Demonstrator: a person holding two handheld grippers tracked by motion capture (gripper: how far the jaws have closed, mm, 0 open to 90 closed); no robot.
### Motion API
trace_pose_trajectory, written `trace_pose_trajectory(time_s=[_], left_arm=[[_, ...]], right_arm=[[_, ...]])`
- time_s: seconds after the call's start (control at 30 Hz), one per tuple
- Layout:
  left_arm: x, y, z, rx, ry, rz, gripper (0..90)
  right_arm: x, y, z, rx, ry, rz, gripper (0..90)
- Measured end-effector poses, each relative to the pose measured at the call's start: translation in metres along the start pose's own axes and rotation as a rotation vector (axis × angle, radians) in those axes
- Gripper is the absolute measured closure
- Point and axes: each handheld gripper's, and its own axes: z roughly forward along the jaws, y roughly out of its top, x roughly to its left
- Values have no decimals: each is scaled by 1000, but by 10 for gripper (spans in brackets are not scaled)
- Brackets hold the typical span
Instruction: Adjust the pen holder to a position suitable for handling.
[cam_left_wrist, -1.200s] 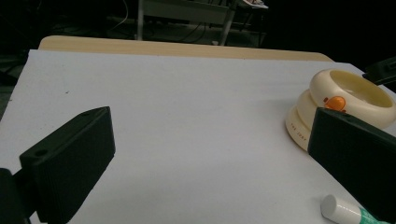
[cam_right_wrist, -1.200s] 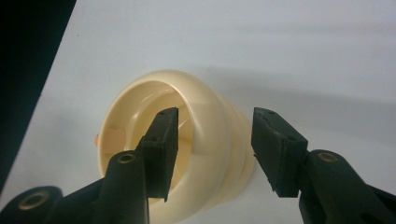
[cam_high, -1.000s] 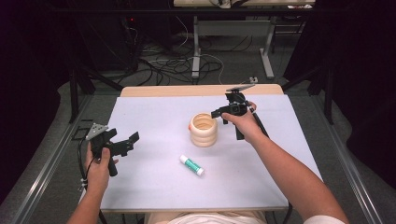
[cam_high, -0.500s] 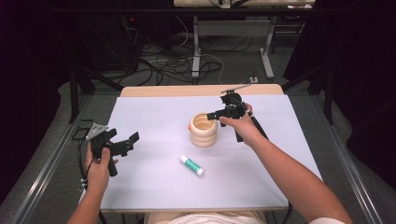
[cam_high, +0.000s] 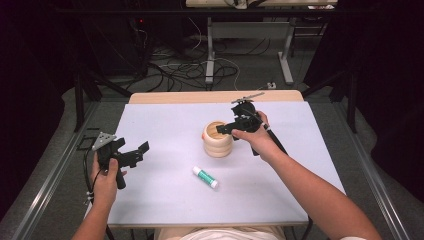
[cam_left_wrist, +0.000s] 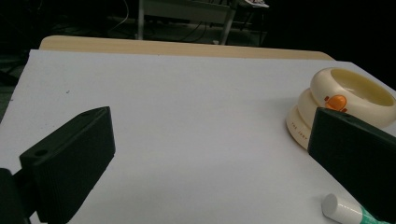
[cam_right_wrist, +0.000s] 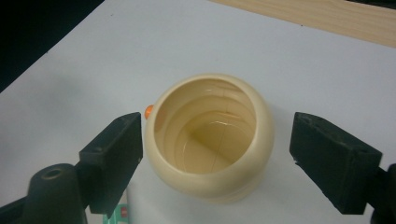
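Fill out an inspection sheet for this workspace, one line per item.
Surface: white table, wooden edge at the far side.
Job's things: cream stacked cup, upright, nothing inside.
Clutter: glue stick lying flat near the cup.
Grippers: right hand-held gripper above the cup, jaws just opened, gripping nothing; left hand-held gripper open, apart from everything.
Cables: tangle on floor beyond the table.
Surroundings: dark curtains, metal table legs.
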Motion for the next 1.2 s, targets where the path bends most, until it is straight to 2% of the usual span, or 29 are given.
trace_pose_trajectory(time_s=[0.13, 0.37, 0.4, 0.43, 0.63, 0.67, 0.7, 0.8, 0.83, 0.9, 1.03, 1.07, 1.13, 1.2], left_arm=[[0, 0, 0, 1, 1, -1, 5], [0, 0, 0, 7, -2, 4, 5], [0, 0, 0, 7, -2, 6, 5], [0, 0, 0, 7, -2, 7, 5], [0, 0, 0, 8, -1, 3, 5], [0, 0, 0, 9, -1, 4, 5], [0, 0, 0, 9, -2, 4, 5], [0, 0, 0, 9, -2, 6, 5], [0, 0, 0, 8, -2, 6, 5], [0, 0, 0, 9, -2, 7, 5], [-1, 0, 0, 9, -2, 8, 5], [-1, 0, 0, 9, -2, 8, 5], [0, 0, 0, 9, -2, 8, 5], [0, 0, 0, 10, -3, 8, 5]], right_arm=[[10, -4, -1, 5, -13, -68, 162], [26, -16, 4, 29, -1, -133, 150], [27, -17, 4, 45, 1, -138, 149], [29, -20, 5, 27, 7, -137, 150], [38, -33, 8, 33, 33, -136, 150], [39, -36, 11, 7, 38, -136, 150], [41, -37, 9, 51, 42, -135, 150], [44, -44, 12, 52, 62, -125, 150], [45, -44, 11, 92, 66, -135, 151], [47, -48, 16, 49, 68, -127, 150], [49, -52, 19, 92, 70, -123, 152], [51, -54, 20, 96, 77, -103, 152], [51, -55, 21, 134, 78, -118, 153], [53, -58, 26, 121, 87, -116, 153]])
